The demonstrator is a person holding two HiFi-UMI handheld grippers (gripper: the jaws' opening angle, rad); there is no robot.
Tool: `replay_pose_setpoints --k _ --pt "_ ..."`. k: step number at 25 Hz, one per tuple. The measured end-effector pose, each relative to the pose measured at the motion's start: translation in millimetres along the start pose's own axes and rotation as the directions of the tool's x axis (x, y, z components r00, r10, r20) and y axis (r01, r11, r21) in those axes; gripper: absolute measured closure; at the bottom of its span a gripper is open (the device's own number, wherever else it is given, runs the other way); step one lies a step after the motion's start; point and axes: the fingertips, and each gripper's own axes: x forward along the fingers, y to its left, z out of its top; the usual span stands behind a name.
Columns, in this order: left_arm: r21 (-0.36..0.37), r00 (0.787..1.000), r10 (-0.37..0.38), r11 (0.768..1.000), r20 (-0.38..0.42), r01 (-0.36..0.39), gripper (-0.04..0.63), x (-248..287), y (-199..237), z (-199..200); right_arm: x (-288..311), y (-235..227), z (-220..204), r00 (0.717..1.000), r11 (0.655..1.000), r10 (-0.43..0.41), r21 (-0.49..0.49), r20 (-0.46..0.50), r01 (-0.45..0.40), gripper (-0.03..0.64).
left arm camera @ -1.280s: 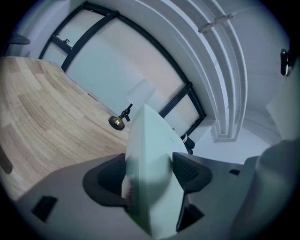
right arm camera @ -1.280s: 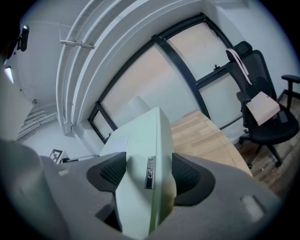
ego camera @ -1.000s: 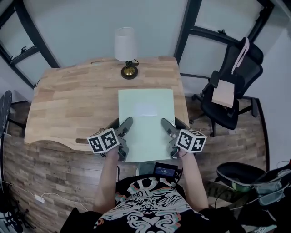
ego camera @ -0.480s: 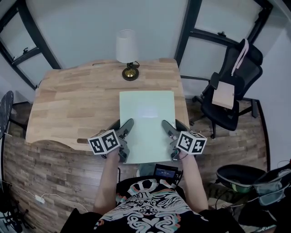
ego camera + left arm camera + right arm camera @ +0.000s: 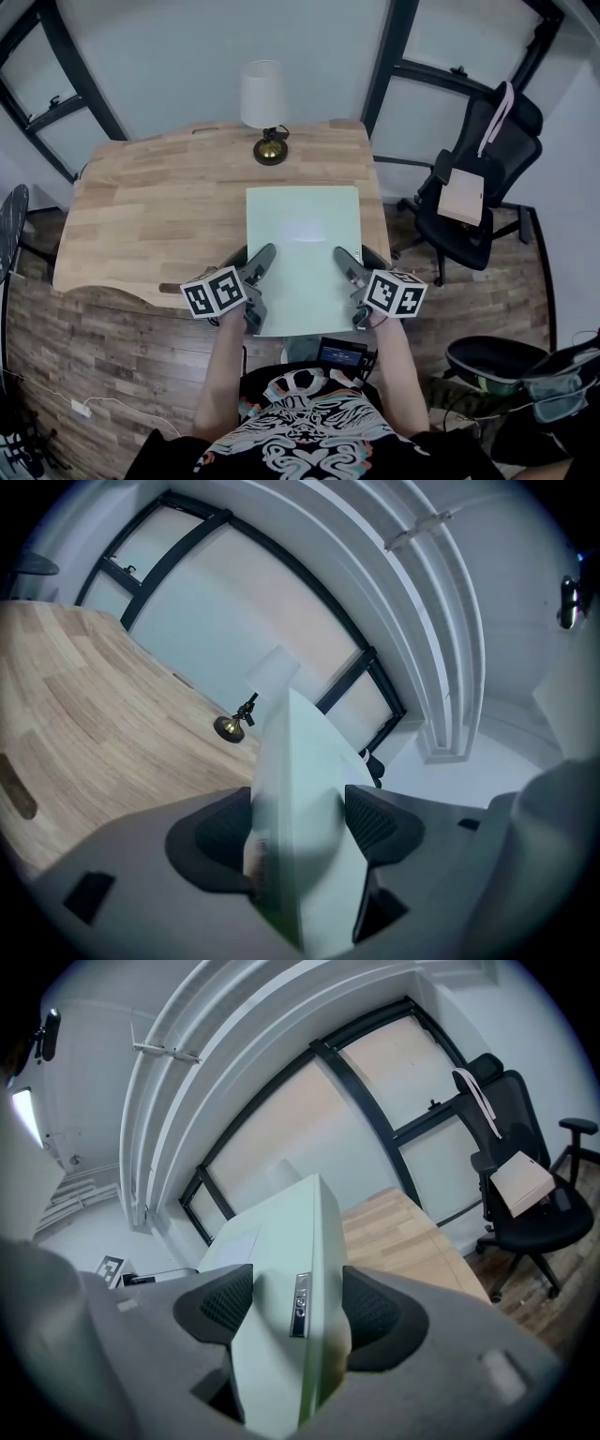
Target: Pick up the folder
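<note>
A pale green folder is held flat above the wooden table, near its front right part. My left gripper is shut on the folder's near left edge; in the left gripper view the folder stands edge-on between both pads. My right gripper is shut on the near right edge, and the right gripper view shows the folder with a small clip between the pads.
A lamp with a white shade and brass base stands at the table's far edge. A black office chair carrying a brown package is to the right. Bags lie on the floor at lower right.
The folder and both grippers have shifted slightly away from the body over the last second; both grips stay the same.
</note>
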Motion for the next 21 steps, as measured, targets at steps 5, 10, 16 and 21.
replay_pose_setpoints --k 5,10,16,21 --pt "0.001 1.0 -0.003 1.0 -0.003 0.003 0.301 -1.5 -0.3 -0.7 -0.7 0.5 -2.9 1.0 1.0 -0.005 0.004 0.0 0.005 0.325" --pt "-0.023 1.0 -0.011 1.0 -0.014 0.011 0.301 -1.0 -1.7 -5.1 -1.0 0.1 -2.8 1.0 1.0 -0.001 0.006 -0.007 0.001 0.325" --pt "-0.021 1.0 0.002 1.0 -0.009 -0.002 0.301 -1.0 1.4 -3.3 0.1 0.5 -1.4 1.0 1.0 0.003 0.008 -0.014 -0.003 0.325" --pt "-0.007 1.0 -0.001 1.0 0.018 0.001 0.301 -0.5 3.1 -0.2 0.0 -0.6 -2.0 1.0 1.0 0.006 -0.006 -0.011 -0.006 0.325"
